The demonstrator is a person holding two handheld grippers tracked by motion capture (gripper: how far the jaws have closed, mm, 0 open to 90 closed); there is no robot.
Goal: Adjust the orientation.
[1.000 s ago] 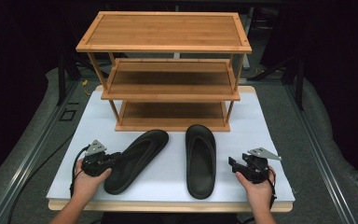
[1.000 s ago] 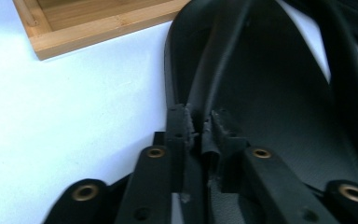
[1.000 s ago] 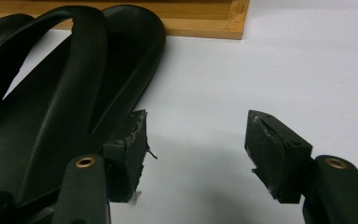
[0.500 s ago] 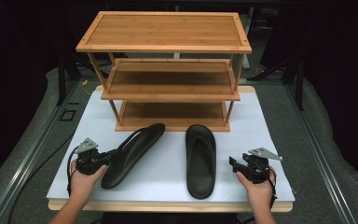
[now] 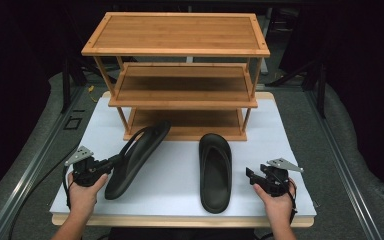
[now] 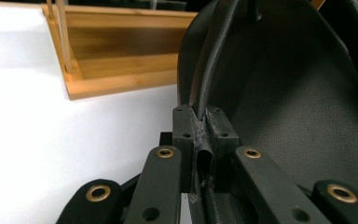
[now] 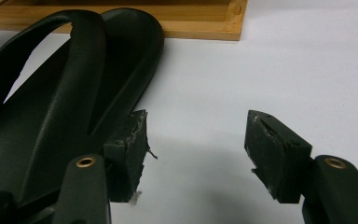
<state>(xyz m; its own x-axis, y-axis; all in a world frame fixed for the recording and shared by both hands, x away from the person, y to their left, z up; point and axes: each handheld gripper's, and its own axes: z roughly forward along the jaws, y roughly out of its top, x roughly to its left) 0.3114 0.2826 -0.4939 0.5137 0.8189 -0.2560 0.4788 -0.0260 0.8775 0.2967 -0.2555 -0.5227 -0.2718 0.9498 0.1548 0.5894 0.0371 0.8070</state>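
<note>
The left sandal (image 5: pixel 136 158) is tipped on its edge on the white board (image 5: pixel 290 150) before the shoe rack (image 5: pixel 180 95), because the left gripper (image 5: pixel 111 162) pinches its strap so it can be lifted. The right gripper (image 5: pixel 250 174) waits spread beside the flat right sandal (image 5: pixel 215 171).

Left tongs (image 5: pixel 111 163) clamped tight and tilted; right tongs (image 5: pixel 250 175) gape open, low.

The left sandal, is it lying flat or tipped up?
Tipped up. The left sandal stands on its edge, sole sideways, its strap pinched in the shut left gripper.
</note>
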